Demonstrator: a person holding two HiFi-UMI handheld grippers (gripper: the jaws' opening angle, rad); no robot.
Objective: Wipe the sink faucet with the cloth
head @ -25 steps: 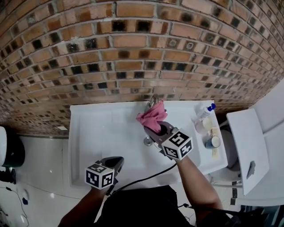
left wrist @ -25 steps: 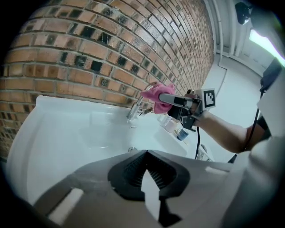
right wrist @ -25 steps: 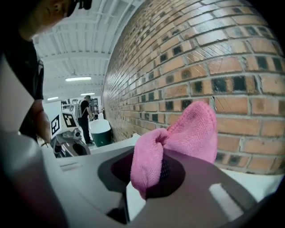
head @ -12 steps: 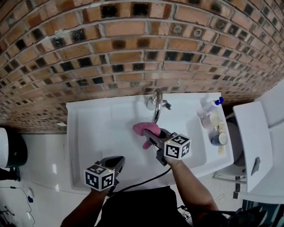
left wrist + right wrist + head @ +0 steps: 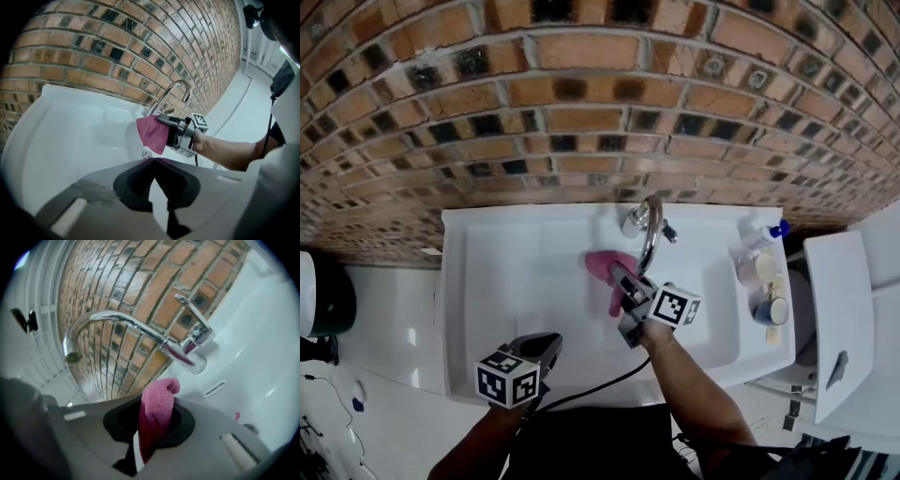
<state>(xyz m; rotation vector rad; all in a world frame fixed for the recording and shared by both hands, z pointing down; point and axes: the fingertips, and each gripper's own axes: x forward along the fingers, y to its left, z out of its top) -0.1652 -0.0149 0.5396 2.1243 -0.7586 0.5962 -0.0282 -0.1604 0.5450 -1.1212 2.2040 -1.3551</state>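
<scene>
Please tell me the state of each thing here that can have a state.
faucet: off, no water flowing.
right gripper: shut on the cloth.
cloth: pinched between the jaws, hanging loose.
left gripper: shut, holding nothing.
sink: basin empty, no water seen.

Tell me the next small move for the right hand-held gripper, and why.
Probably raise the right hand-held gripper so the pink cloth meets the faucet spout: the jaws are shut on the cloth, but it sits below the spout, apart from it.
</scene>
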